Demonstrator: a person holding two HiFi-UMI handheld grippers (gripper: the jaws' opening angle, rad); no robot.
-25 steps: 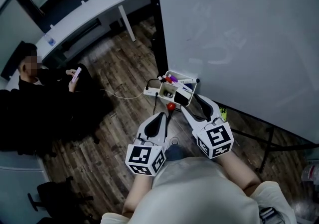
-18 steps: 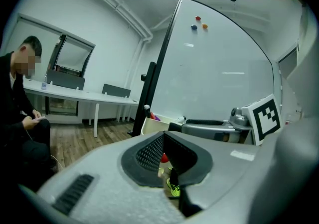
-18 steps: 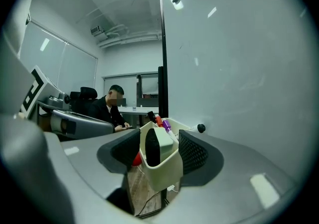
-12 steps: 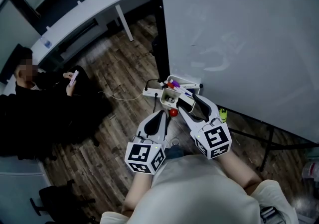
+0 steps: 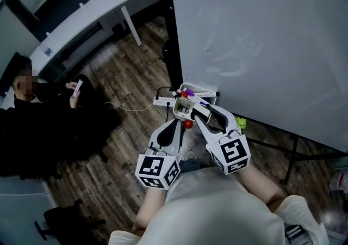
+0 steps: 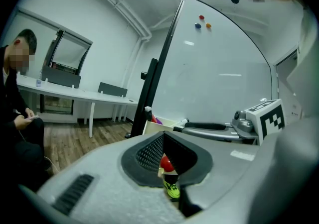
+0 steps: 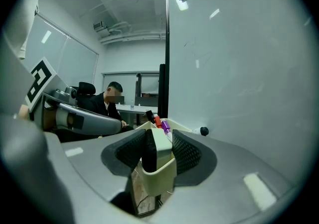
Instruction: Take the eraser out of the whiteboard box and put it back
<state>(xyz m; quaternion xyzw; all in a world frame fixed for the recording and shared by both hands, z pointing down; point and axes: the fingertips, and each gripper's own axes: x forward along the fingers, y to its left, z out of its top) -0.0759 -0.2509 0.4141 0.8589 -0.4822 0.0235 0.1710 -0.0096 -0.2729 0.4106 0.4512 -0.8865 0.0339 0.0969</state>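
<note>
While eraser (image 7: 151,153) stands upright in whiteboard box (image 7: 159,180) | right gripper (image 7: 159,146) jaws, just closing in, pinch its flat faces | left gripper (image 6: 167,156) jaws together, empty | likely light, stiff shell, soft felt: hold mid-body

Dim, cool light; fisheye-warped edges

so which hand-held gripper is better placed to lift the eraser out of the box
Right. The right hand-held gripper has the eraser in the whiteboard box between its jaws, which have just been closing. The left hand-held gripper sits short of the box, jaws together and empty.
</note>
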